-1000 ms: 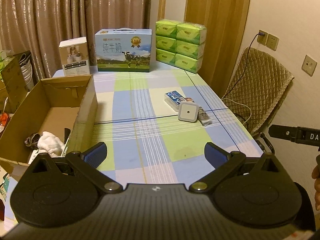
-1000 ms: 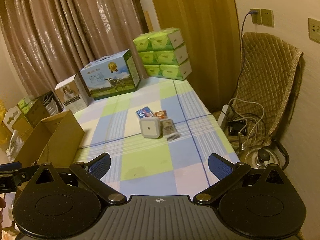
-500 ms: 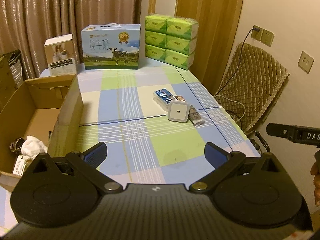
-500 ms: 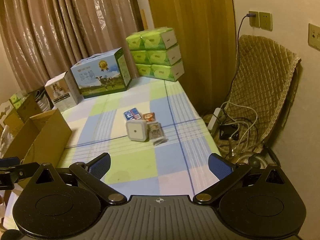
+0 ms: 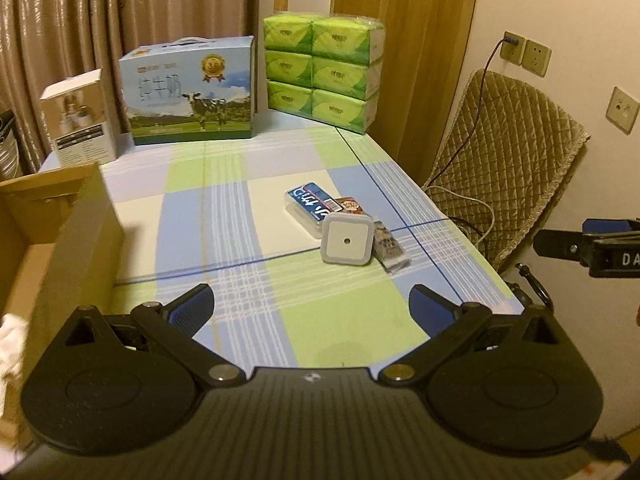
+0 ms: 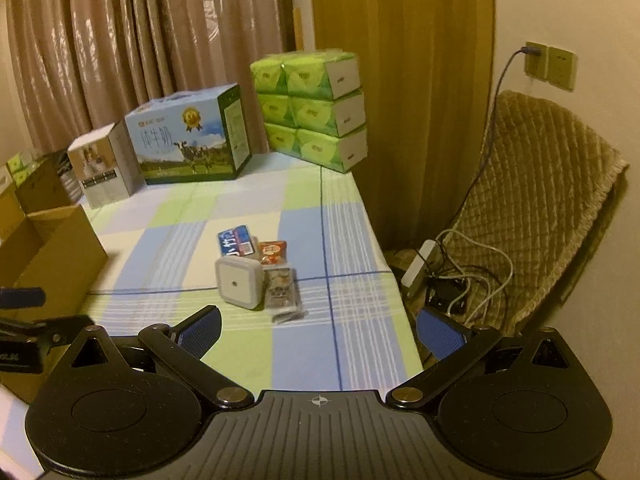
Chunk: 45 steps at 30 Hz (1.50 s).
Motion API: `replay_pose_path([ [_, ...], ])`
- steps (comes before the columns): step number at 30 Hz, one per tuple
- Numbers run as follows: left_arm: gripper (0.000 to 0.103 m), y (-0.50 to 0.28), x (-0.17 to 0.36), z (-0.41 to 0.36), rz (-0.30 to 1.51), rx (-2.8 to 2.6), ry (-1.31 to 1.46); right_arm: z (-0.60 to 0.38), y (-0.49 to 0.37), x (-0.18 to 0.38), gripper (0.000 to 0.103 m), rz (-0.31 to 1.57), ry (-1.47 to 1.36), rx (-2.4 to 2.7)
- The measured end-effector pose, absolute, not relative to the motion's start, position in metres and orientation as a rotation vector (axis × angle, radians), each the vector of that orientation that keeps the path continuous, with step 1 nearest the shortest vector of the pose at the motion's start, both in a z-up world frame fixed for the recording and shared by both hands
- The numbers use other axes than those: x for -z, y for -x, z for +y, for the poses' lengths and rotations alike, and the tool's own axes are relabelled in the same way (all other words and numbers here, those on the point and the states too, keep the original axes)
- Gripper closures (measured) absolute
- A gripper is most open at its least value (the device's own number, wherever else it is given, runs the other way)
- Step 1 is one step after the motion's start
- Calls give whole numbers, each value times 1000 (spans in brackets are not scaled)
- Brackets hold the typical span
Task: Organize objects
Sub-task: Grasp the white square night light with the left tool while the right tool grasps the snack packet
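Note:
A small cluster lies mid-table: a white square plug-in device (image 5: 347, 240) (image 6: 239, 282), a blue-labelled clear box (image 5: 310, 208) (image 6: 236, 241), a red snack packet (image 5: 349, 205) (image 6: 273, 251) and a clear sachet (image 5: 389, 245) (image 6: 282, 290). An open cardboard box (image 5: 76, 240) (image 6: 60, 256) stands at the table's left. My left gripper (image 5: 311, 307) is open and empty, well short of the cluster. My right gripper (image 6: 319, 330) is open and empty, just short of the sachet.
At the table's far end stand a milk carton case (image 5: 192, 92) (image 6: 188, 140), a small white product box (image 5: 80, 120) (image 6: 102, 168) and stacked green tissue packs (image 5: 324, 72) (image 6: 312, 108). A quilted chair (image 5: 504, 172) (image 6: 536, 208) with cables (image 6: 460, 280) stands right of the table edge.
Both grippers have moved forward over the table toward the cluster, which now looks larger. The left view has swung right, away from the cardboard box. Both stay open.

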<state>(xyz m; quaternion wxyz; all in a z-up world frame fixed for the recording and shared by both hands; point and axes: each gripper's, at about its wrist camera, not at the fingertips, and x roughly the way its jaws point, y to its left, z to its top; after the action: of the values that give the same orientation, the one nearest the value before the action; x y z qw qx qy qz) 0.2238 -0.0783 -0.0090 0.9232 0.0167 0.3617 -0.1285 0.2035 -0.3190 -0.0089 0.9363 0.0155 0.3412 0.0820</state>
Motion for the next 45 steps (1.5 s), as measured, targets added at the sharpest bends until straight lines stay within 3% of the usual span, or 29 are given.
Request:
replay_pose_path([
  [5,1,-264,40,-92,750,273,-44,-317,-239,37,3,712,-17,-200],
  [6,1,-270,45,-95,748,278,-50,-317,-247,44,6,717,-14,-204],
  [8,1,-284,58,-103,741,290,-73,-316,-260,58,22,724,-11,-217],
  [16,7,-330,105,-133,728,330,-113,-330,-306,107,32,784,-43,-216],
  [26,17,-366,138,-156,709,371,-116,-335,-329,126,33,790,-41,-215],
  [29,27,-376,145,-159,719,377,-112,-336,-333,129,33,793,-37,-211],
  [31,42,-379,148,-158,732,382,-102,-335,-336,132,33,798,-36,-217],
  [45,42,-341,135,-101,732,293,-121,-272,-365,152,34,812,85,-367],
])
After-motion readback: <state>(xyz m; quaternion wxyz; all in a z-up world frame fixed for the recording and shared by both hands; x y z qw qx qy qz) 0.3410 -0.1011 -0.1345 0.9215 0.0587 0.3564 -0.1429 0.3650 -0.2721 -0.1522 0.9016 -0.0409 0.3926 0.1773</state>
